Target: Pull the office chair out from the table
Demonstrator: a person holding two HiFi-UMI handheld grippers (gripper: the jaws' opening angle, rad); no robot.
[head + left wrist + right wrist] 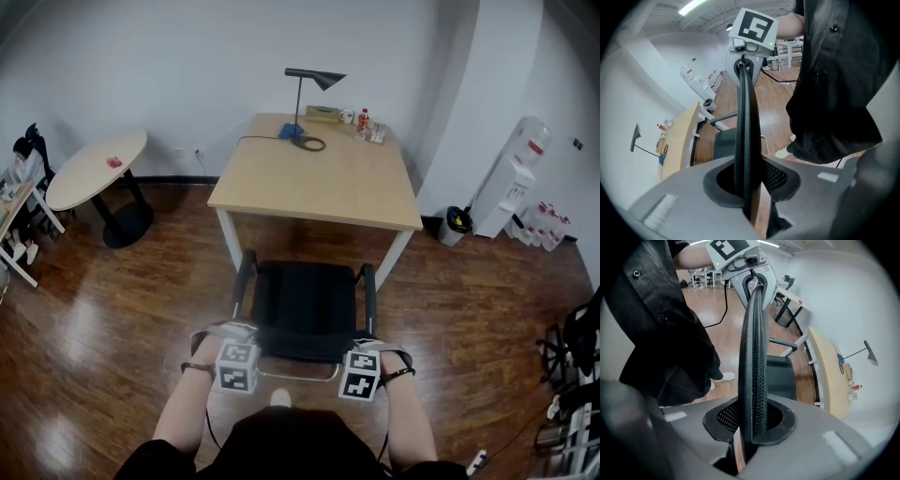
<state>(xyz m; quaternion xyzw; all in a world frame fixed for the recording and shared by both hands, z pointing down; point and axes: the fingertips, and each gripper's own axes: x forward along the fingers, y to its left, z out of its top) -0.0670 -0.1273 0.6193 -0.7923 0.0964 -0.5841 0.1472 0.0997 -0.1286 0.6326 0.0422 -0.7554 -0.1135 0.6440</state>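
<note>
The black office chair [305, 302] stands on the wooden floor just in front of the light wooden table [319, 178], with its seat outside the table's edge. Both of my grippers hold the top edge of its mesh backrest [298, 354]. At that edge's left end the left gripper [232, 336] is shut. The right gripper [368, 345] is shut at its right end. In the left gripper view the backrest [746, 117] runs straight up between the jaws of the left gripper [749, 199]. The backrest [754, 352] stands likewise in the right gripper [751, 430].
A black desk lamp [307, 84] and small bottles [364, 122] stand at the table's far edge. Off to the left is a round table [94, 169]. A water dispenser [511, 187] and a bin [457, 223] stand at the right wall. My shoe [279, 398] is behind the chair.
</note>
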